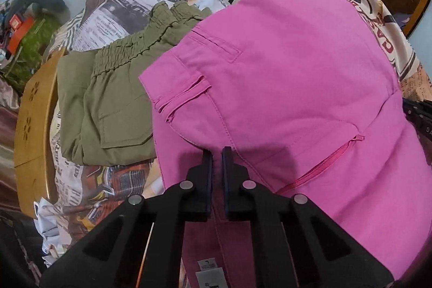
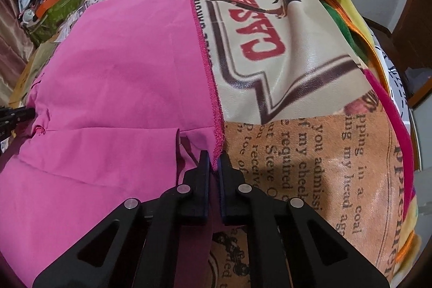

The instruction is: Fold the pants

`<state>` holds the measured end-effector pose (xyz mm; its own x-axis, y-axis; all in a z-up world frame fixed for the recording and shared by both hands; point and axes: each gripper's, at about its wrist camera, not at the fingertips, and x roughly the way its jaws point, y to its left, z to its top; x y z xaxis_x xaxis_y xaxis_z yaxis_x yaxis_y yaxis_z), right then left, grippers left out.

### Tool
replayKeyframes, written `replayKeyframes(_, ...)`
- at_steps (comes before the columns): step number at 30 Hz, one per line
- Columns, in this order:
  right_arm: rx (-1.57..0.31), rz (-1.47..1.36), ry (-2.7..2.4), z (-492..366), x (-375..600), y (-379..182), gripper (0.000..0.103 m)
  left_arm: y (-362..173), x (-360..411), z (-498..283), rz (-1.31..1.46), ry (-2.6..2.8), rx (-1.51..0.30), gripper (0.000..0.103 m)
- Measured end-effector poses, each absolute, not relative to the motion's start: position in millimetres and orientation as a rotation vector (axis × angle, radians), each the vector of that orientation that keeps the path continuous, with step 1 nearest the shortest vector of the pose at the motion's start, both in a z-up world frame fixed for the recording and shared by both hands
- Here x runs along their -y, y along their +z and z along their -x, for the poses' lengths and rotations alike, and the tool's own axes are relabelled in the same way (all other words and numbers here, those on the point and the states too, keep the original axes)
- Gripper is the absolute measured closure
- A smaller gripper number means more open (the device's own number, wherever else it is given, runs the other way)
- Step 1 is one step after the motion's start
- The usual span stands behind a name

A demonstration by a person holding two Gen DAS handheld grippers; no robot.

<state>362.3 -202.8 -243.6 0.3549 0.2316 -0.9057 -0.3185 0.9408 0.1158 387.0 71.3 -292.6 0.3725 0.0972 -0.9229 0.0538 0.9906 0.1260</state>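
Pants number two: pink pair [image 1: 283, 77] pinched by left gripper [image 1: 217, 153] and right gripper [image 2: 213, 157], olive pair [image 1: 113, 99] alongside.

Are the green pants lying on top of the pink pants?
No, the green pants lie beside the pink pants, whose edge overlaps them.
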Motion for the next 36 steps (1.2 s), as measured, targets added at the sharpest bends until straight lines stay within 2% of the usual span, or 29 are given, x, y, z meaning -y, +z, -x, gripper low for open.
replayKeyframes(10,-1.184,0.063,0.371,-359.2,215.8,-241.4,0.098,-291.6,-73.5,-384.9,-0.126,0.031,-1.198,0.094)
replayKeyframes(13,-1.206,0.055,0.367,-359.1,222.0,-234.8,0.092,-280.7,-79.0,-379.7,-0.112,0.027,-1.181,0.084)
replayKeyframes(15,-1.186,0.072,0.349,-358.8,225.9,-223.9,0.091,-270.5,-85.3,-374.8,-0.118,0.047,-1.147,0.065)
replayKeyframes(17,-1.15,0.086,0.335,-358.6,229.8,-209.8,0.088,-259.7,-93.7,-371.8,-0.111,0.068,-1.11,0.052)
replayKeyframes(21,-1.065,0.057,0.355,-361.1,239.3,-172.8,0.083,-236.8,-112.9,-372.5,-0.085,0.099,-1.053,0.047)
replayKeyframes(24,-0.985,0.03,0.359,-366.0,242.6,-143.4,0.072,-218.4,-130.1,-378.6,-0.044,0.13,-1.004,0.037)
replayKeyframes(26,-0.949,0.02,0.361,-373.6,237.5,-131.5,0.065,-208.1,-140.6,-383.9,-0.009,0.148,-0.975,0.034)
replayKeyframes(30,-0.894,0.026,0.366,-388.2,223.6,-115.2,0.063,-196.4,-154.7,-395.0,0.047,0.167,-0.93,0.033)
replayKeyframes(36,-0.888,0.02,0.391,-416.5,194.7,-123.5,0.056,-212.9,-159.2,-415.4,0.08,0.168,-0.959,0.032)
